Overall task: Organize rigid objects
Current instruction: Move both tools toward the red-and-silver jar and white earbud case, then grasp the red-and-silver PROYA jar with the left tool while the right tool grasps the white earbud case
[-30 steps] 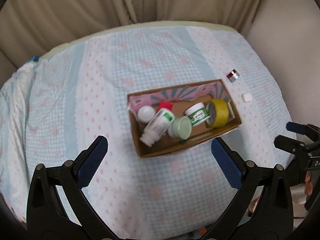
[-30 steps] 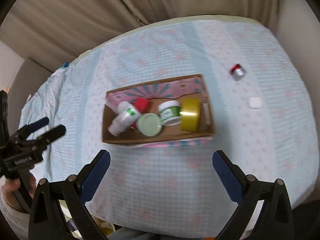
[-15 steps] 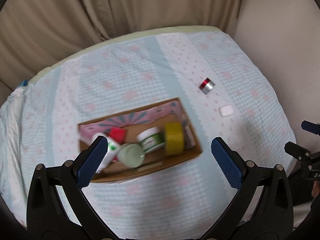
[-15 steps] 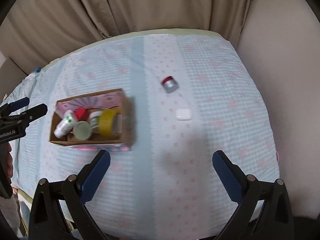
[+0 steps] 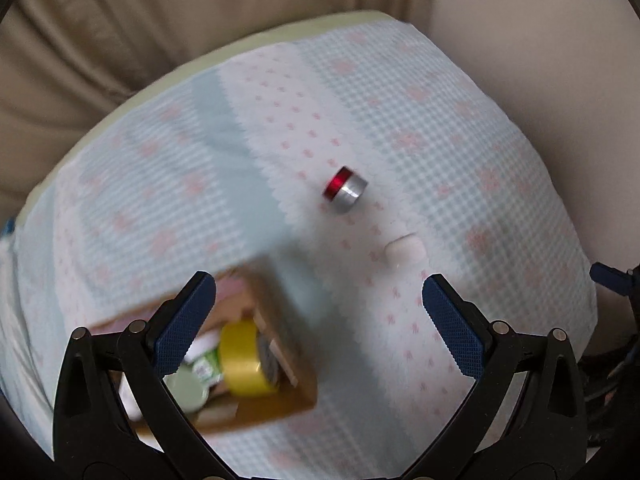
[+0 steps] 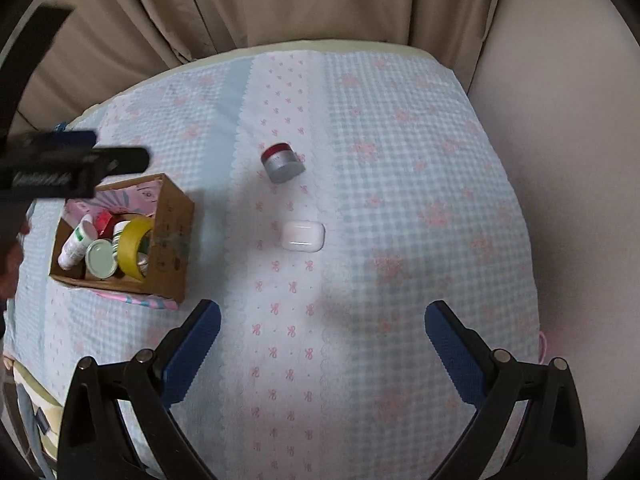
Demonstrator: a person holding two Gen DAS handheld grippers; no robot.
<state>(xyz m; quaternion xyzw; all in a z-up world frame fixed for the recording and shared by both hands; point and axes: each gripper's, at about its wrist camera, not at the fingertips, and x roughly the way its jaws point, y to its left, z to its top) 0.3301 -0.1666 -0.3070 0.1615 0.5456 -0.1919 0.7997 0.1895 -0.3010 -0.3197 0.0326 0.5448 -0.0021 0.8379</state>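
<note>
A silver jar with a red lid (image 5: 345,190) (image 6: 282,162) lies on the blue checked cloth, and a small white case (image 5: 404,248) (image 6: 302,235) rests a little nearer. A cardboard box (image 6: 170,240) (image 5: 288,364) at the left holds a yellow tape roll (image 6: 134,248) (image 5: 242,360), a white bottle (image 6: 76,246), a green-lidded jar (image 6: 101,258) and a red-capped item (image 6: 105,222). My left gripper (image 5: 320,324) hovers open over the box's right end. My right gripper (image 6: 322,344) is open above bare cloth, short of the white case. Nothing sits between either pair of fingers.
The clothed table (image 6: 400,200) ends at a beige curtain (image 6: 280,0) behind and a wall (image 6: 560,160) to the right. The left gripper's dark body (image 6: 60,164) crosses above the box in the right wrist view. The right gripper's tip (image 5: 612,276) shows at the left view's right edge.
Both grippers have swung right and closer to the table. The box has slid to the lower left of both views, and the jar and white case now sit nearer the centre.
</note>
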